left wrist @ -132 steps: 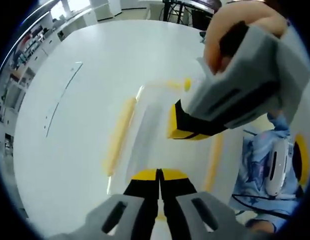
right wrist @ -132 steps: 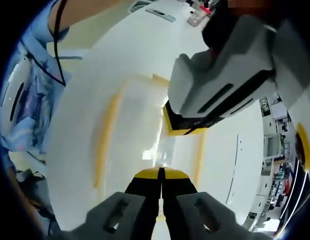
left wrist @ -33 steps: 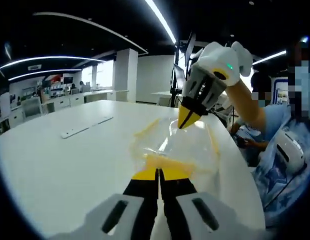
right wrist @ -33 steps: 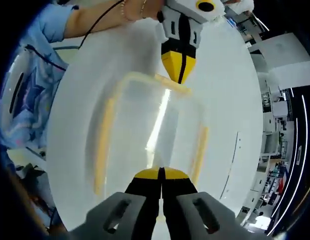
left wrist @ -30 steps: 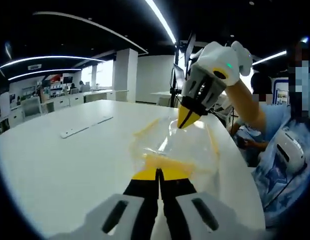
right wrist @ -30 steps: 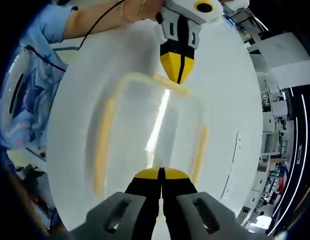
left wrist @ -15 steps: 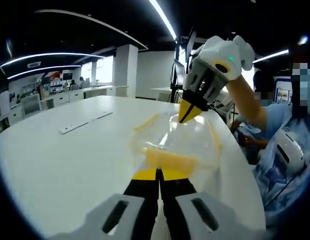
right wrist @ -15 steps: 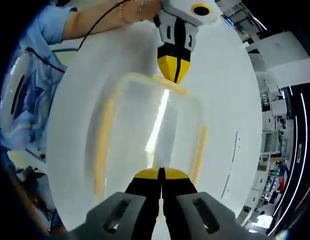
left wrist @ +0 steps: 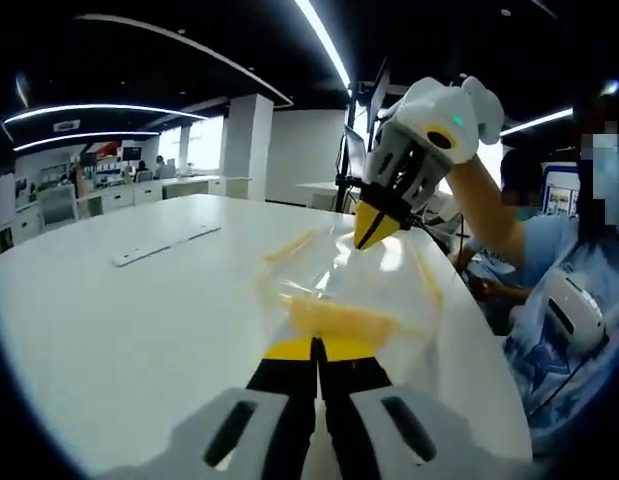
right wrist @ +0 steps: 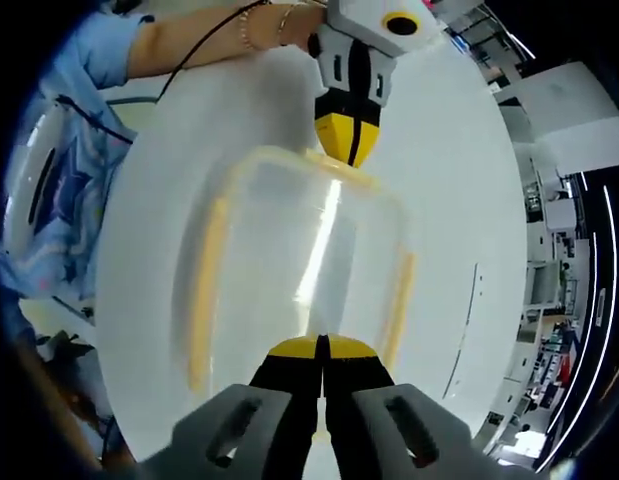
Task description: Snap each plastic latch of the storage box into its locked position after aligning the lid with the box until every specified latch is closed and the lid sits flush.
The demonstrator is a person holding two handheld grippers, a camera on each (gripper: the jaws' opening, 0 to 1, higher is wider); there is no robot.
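With both grippers' fingers closed on nothing, the left gripper (left wrist: pixel 316 345) and right gripper (right wrist: pixel 322 343) press opposite ends of the clear rectangular plastic storage box with yellow latches (right wrist: pixel 304 265), so uneven force could skid it across the white tabletop (left wrist: pixel 119 310) toward 12 o'clock.

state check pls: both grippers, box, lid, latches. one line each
left gripper: jaws shut, tips at the near end latch.
right gripper: jaws shut, tips at the opposite end latch.
storage box: clear, resting on the white table.
lid: on the box; whether flush, cannot tell.
yellow latches: four, one per side; whether locked, cannot tell.
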